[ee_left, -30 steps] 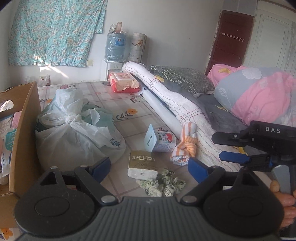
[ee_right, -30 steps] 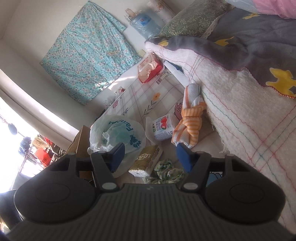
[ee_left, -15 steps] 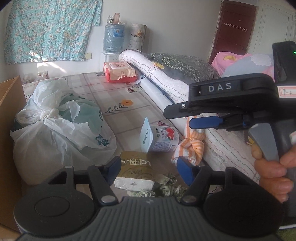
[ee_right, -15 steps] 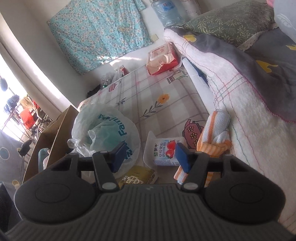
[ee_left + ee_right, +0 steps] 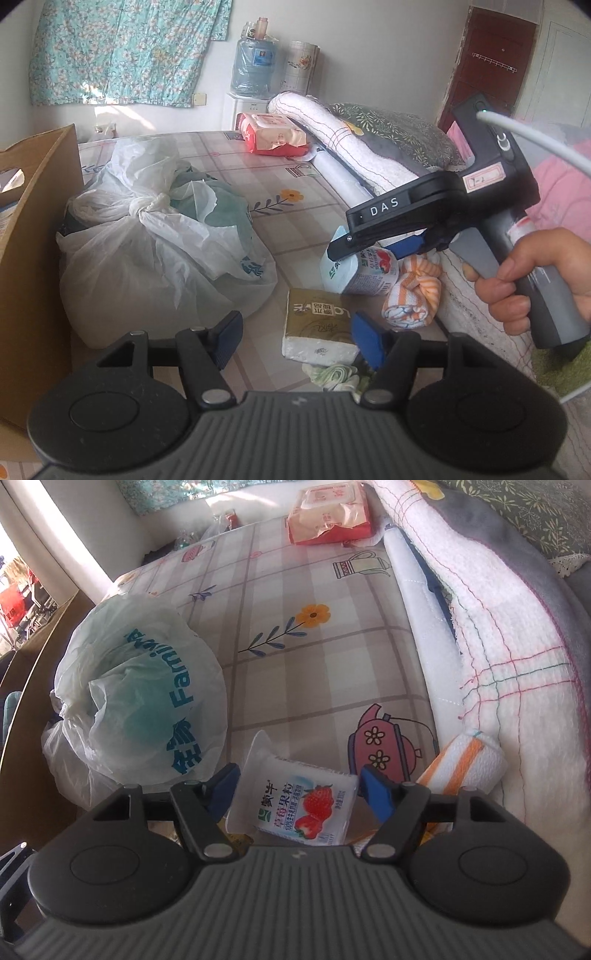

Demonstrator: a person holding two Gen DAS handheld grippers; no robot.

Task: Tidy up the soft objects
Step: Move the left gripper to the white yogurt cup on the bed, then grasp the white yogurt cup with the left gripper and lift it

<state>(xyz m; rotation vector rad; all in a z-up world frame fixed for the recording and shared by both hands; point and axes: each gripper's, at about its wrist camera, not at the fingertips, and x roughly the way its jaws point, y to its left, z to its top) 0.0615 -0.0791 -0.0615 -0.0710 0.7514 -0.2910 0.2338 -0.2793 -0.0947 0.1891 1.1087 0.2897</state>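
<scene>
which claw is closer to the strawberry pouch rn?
Right. The right claw is open around the pouch, a finger on each side. The left claw sits back, open at the tissue pack.

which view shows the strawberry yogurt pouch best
The right wrist view: the strawberry yogurt pouch lies large and unobstructed between the open fingers of the right hand-held gripper, label readable. In the left wrist view it is smaller, with the right hand-held gripper covering its top.

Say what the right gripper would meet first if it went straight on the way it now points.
Most likely the strawberry yogurt pouch: it lies between the open fingers of the right gripper, directly ahead. Whether a pad already touches it is unclear; the striped towel sits off to the side.
</scene>
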